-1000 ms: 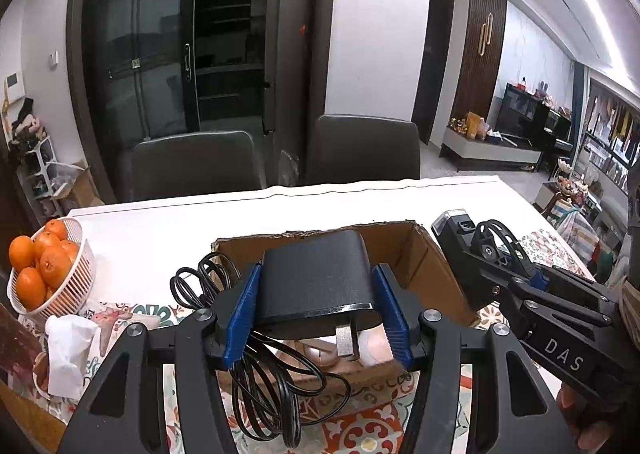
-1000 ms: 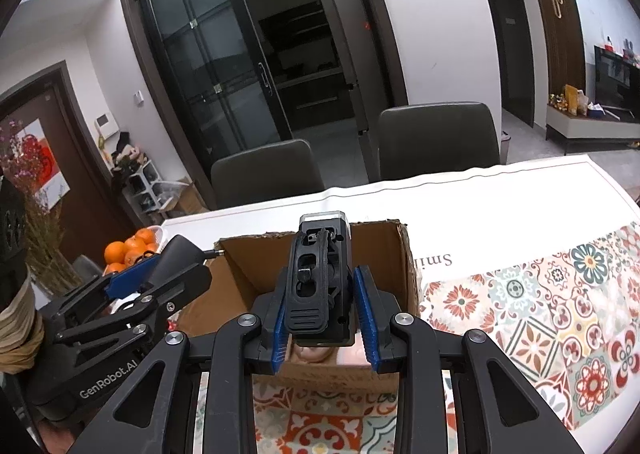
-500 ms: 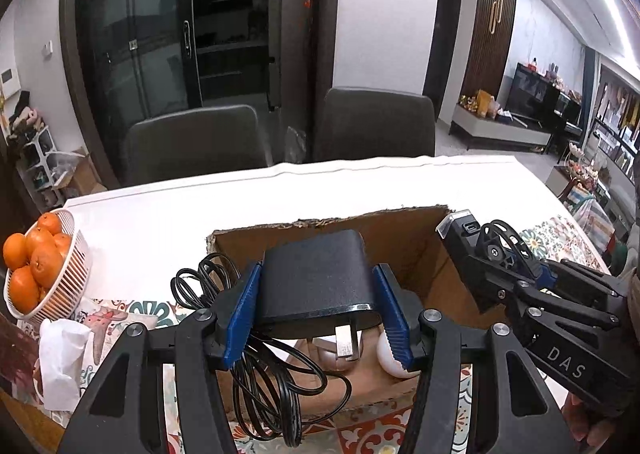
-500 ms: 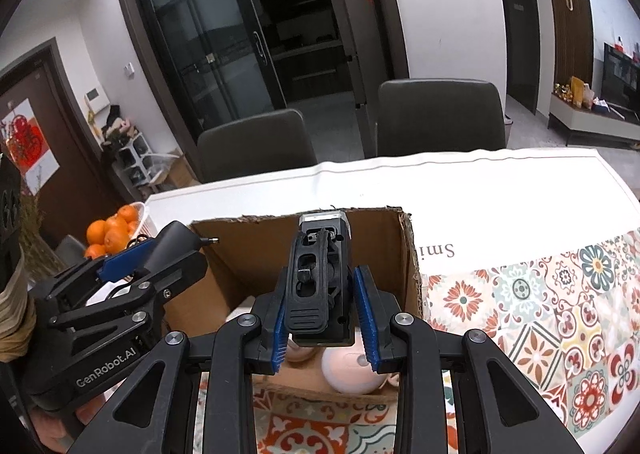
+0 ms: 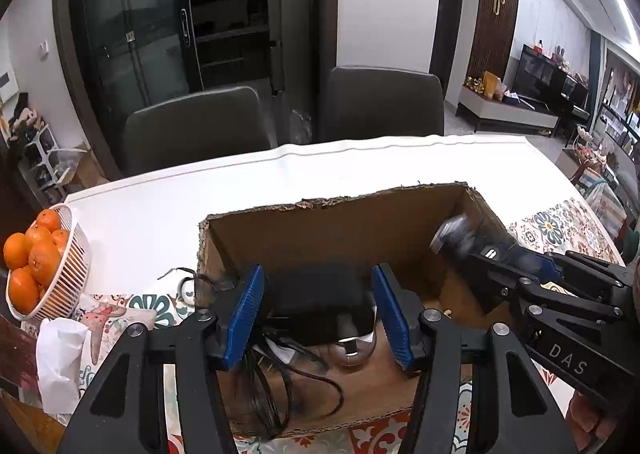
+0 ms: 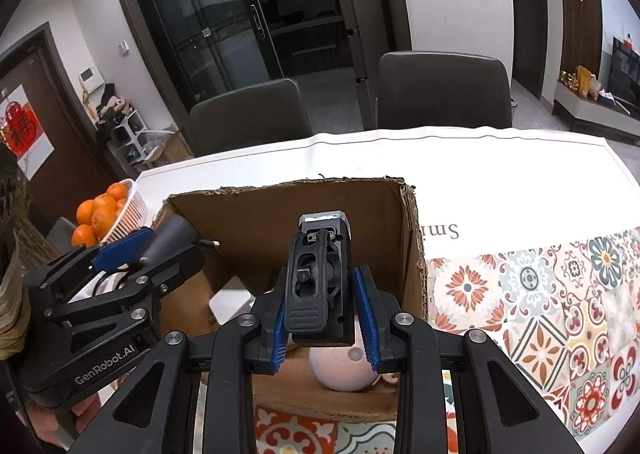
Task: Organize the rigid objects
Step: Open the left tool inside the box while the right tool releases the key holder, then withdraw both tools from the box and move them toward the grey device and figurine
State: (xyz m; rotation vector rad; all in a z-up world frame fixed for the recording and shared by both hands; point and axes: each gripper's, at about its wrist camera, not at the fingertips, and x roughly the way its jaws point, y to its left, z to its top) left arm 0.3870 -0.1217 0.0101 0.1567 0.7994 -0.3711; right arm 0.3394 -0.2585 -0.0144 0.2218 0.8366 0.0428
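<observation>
An open cardboard box [image 5: 332, 214] stands on the table, also in the right wrist view [image 6: 280, 214]. My left gripper [image 5: 318, 312] is open over the box; a black power adapter [image 5: 320, 302] lies between and below its blue pads, its black cable [image 5: 280, 386] trailing in the box. In the right wrist view the left gripper [image 6: 132, 250] is at the box's left wall. My right gripper [image 6: 322, 318] stands slightly open over the box's right side, with a black clip-like device [image 6: 320, 282] between its pads, a gap on the right. It appears blurred in the left wrist view [image 5: 464, 242]. A pale round object [image 6: 346, 370] lies in the box.
A white basket of oranges [image 5: 48, 266] stands at the table's left edge, with a crumpled white tissue [image 5: 60, 358] in front of it. A patterned cloth [image 6: 560, 314] covers the table to the right of the box. Two dark chairs [image 5: 384, 102] stand behind the table.
Both grippers moved forward and down over the box. The left jaws have opened and the adapter has dropped into the box. The right jaws have loosened around the black device.
</observation>
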